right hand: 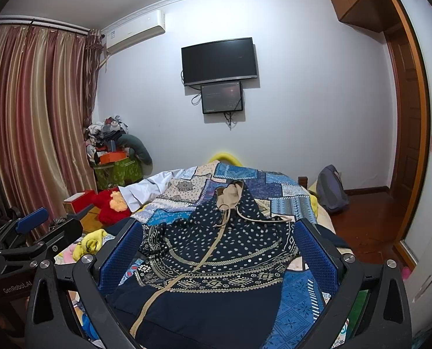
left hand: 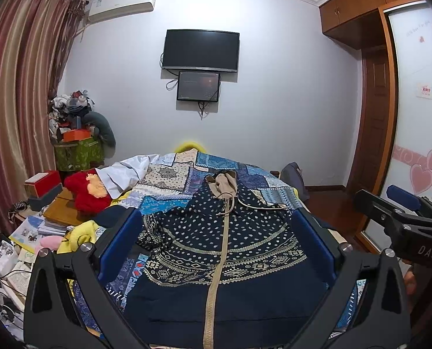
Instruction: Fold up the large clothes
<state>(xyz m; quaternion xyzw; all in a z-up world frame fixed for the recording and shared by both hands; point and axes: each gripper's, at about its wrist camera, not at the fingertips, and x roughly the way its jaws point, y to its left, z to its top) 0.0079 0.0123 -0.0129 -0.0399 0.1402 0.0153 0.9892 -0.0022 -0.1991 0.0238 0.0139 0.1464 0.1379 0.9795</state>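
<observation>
Navy, dotted fabric fills the centre of the left wrist view: a hooded jacket [left hand: 224, 244] lies spread, zip up, on the bed [left hand: 169, 177], framed by the spread, empty left gripper [left hand: 219, 244]. In the right wrist view the right gripper [right hand: 216, 256] is likewise spread and empty; folding seems not yet begun.

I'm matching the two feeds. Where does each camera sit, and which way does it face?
Left wrist: on the left gripper, open above the hooded jacket, facing the TV; the right gripper shows at the right.
Right wrist: on the right gripper, open, same heading; the left gripper shows at the left.
Shared: jacket, patchwork bedspread, TV.
</observation>
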